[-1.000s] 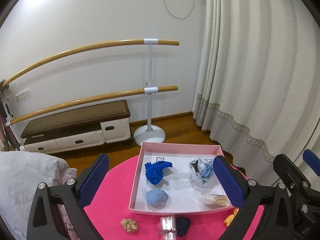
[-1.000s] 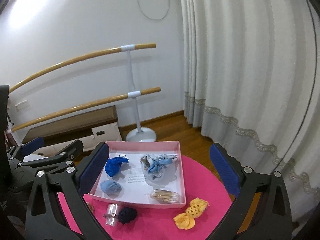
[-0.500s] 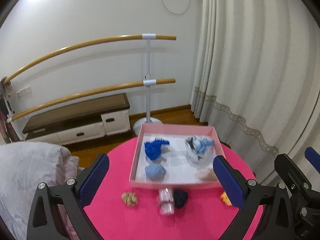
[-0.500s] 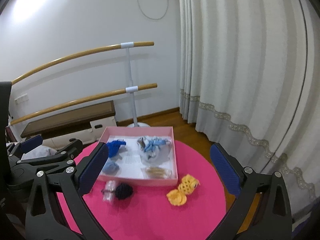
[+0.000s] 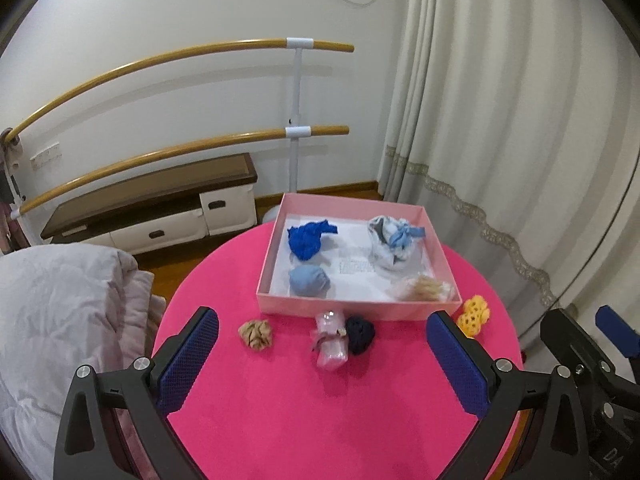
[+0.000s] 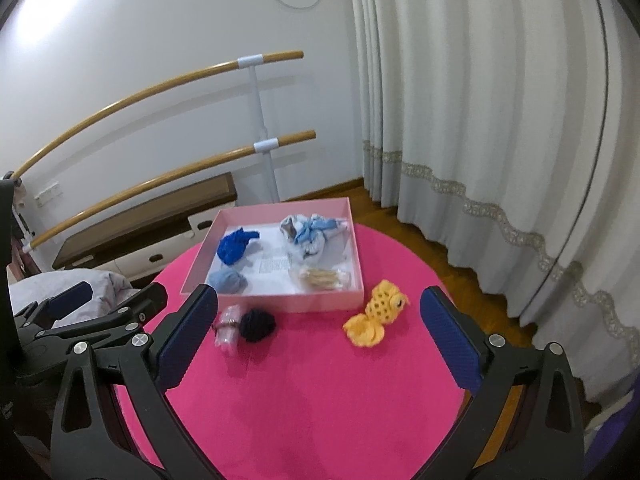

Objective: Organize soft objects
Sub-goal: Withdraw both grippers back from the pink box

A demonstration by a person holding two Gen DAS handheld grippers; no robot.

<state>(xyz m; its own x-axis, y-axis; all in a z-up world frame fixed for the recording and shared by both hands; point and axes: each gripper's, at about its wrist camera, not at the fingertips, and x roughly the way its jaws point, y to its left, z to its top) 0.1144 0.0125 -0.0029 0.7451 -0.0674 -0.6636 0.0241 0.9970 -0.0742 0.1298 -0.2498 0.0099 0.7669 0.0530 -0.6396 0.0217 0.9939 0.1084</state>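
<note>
A round table with a bright pink cloth top (image 5: 280, 420) fills the lower part of both wrist views. The left gripper (image 5: 322, 364) hangs above the near side of the table with its blue-padded fingers spread wide and nothing between them. The right gripper (image 6: 318, 340) is likewise wide open and empty.

A shallow square pink cardboard box (image 5: 340, 307) sits toward 12 o'clock on the table. Inside it, in the left wrist view, a crumpled royal-blue cloth (image 5: 308, 238) lies at 10 o'clock, a pale blue rolled bundle (image 5: 309, 280) at 8 o'clock, a white and light-blue knotted cloth (image 5: 394, 242) at 2 o'clock, and a beige bundle in clear wrap (image 5: 424, 290) at 4 o'clock.

On the cloth just outside the box's near wall lie a small tan crumpled wad (image 5: 256, 333) toward 9 o'clock, a pink item in clear plastic wrap (image 5: 330, 340) and a dark navy balled cloth (image 5: 360, 334) touching each other near the centre, and a yellow crocheted piece (image 6: 376, 314) toward 3 o'clock beside the box's near right corner.

A grey quilt (image 5: 60, 312) lies off the table at 9 o'clock. A wooden double barre (image 5: 180, 56) stands at the wall, with cream curtains (image 5: 500, 100) at 2 o'clock.
</note>
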